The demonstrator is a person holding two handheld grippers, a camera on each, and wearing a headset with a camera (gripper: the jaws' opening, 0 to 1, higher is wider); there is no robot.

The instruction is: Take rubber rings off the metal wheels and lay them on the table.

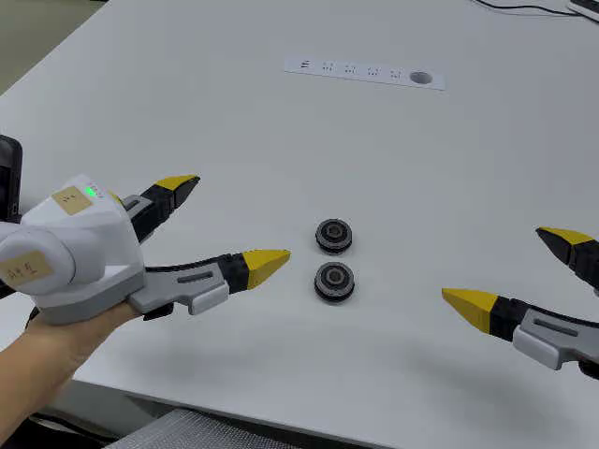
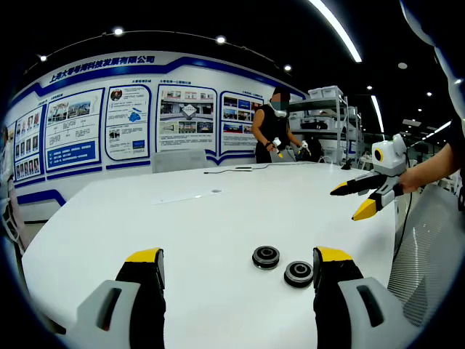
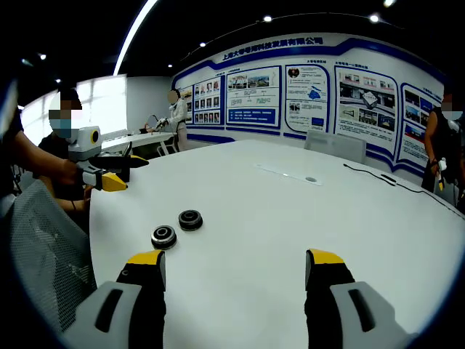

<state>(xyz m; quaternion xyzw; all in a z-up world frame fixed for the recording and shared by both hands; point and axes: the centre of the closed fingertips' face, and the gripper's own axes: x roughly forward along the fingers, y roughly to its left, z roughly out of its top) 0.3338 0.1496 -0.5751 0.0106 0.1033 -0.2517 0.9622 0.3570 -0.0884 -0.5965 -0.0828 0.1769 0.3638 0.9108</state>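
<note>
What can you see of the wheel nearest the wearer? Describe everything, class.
The near wheel is small and round, lying flat on the white table. A black rubber ring sits round its rim; the hub looks like grey metal with a dark centre. A narrow gap parts it from the far wheel. The left hand-held gripper and right hand-held gripper flank it, open, not touching.

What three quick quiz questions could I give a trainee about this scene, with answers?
1. True or false: the left tool and the right tool are both open.
2. How many wheels lie on the table?
3. Where are the wheels? A) between the two tools, touching neither; B) in the left tool; C) stacked one on the other.
Key: 1 true; 2 two; 3 A.
</note>
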